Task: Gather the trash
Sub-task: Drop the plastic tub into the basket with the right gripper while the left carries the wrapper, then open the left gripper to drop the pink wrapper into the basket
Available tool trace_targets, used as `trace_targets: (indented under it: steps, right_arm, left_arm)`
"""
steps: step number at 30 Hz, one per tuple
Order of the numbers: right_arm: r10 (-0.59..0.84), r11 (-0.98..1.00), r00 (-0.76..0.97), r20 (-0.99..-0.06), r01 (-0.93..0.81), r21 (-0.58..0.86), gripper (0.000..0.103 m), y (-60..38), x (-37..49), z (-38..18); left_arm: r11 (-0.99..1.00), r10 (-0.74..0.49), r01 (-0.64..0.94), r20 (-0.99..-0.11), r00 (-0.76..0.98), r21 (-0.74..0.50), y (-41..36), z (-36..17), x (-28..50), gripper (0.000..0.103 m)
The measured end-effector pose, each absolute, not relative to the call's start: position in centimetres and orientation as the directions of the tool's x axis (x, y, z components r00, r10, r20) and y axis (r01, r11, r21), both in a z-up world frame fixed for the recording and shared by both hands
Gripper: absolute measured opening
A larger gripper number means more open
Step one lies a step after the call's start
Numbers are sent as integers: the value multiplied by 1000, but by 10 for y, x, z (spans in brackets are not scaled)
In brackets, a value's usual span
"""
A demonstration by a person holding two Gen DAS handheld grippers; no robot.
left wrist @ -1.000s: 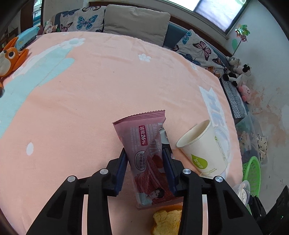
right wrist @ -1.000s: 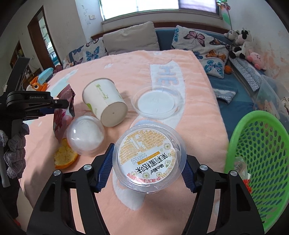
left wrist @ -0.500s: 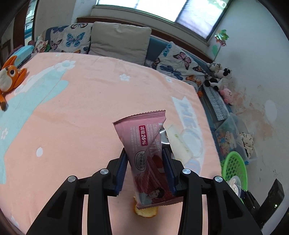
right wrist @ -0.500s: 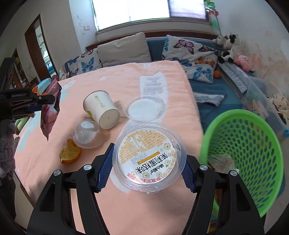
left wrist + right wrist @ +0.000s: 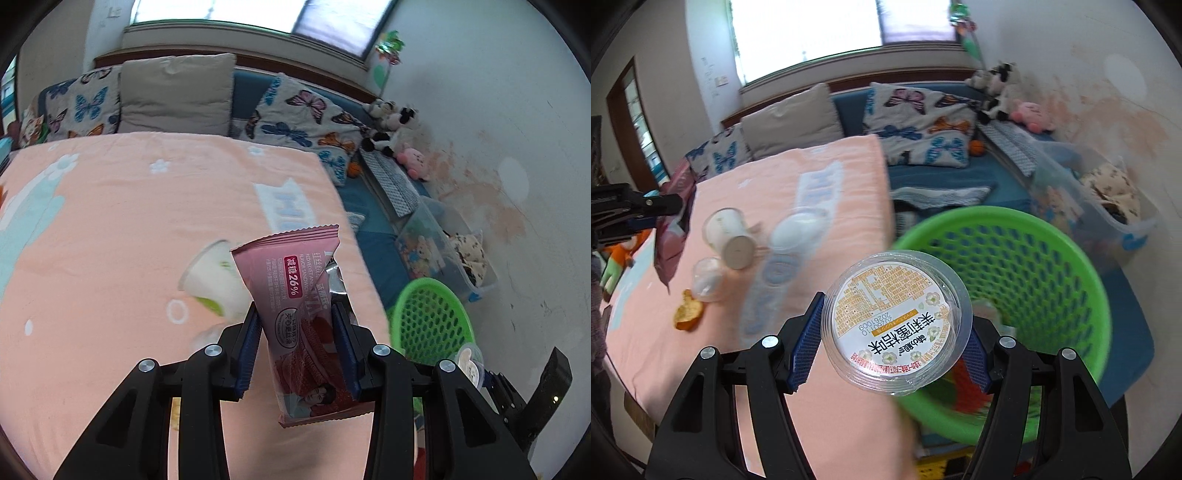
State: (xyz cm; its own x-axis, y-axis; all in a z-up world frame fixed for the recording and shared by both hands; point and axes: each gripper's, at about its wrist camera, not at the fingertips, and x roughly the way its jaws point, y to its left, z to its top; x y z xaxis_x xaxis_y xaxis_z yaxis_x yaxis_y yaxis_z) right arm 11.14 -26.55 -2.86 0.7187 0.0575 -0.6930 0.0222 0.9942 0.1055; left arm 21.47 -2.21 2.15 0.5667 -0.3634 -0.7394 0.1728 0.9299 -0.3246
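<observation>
Daylight floods in from the window [image 5: 805, 35], which is blown out to white in both views. The room is evenly bright, with soft, faint shadows. Fisheye distortion bends the walls and darkens the corners. Motion blur smears the paper cup [image 5: 212, 284] and the bedspread [image 5: 798, 206], while the pink wrapper [image 5: 299, 317] and the labelled container [image 5: 895, 325] stay sharp.

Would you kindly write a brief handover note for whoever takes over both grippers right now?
Left gripper: shut on the pink snack wrapper, held above the bed.
Right gripper: shut on the clear plastic tub, at the near rim of the green basket.
Done: some trash already lies in the basket.
Left: drop both items in, then fetch the paper cup, two clear lids and orange peel from the blanket.
</observation>
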Motion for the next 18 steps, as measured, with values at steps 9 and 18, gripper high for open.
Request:
trace_targets:
  steps: [9, 18]
  right_arm:
    - [-22, 983, 695, -719, 148, 112, 67, -327, 103, -43]
    - [-54, 968, 682, -729, 214, 129, 76, -355, 98, -54]
  left_arm:
    - [907, -410, 321, -743, 529, -273, -105, 29, 213, 38]
    - [871, -450, 421, -754, 478, -253, -168, 21, 215, 38]
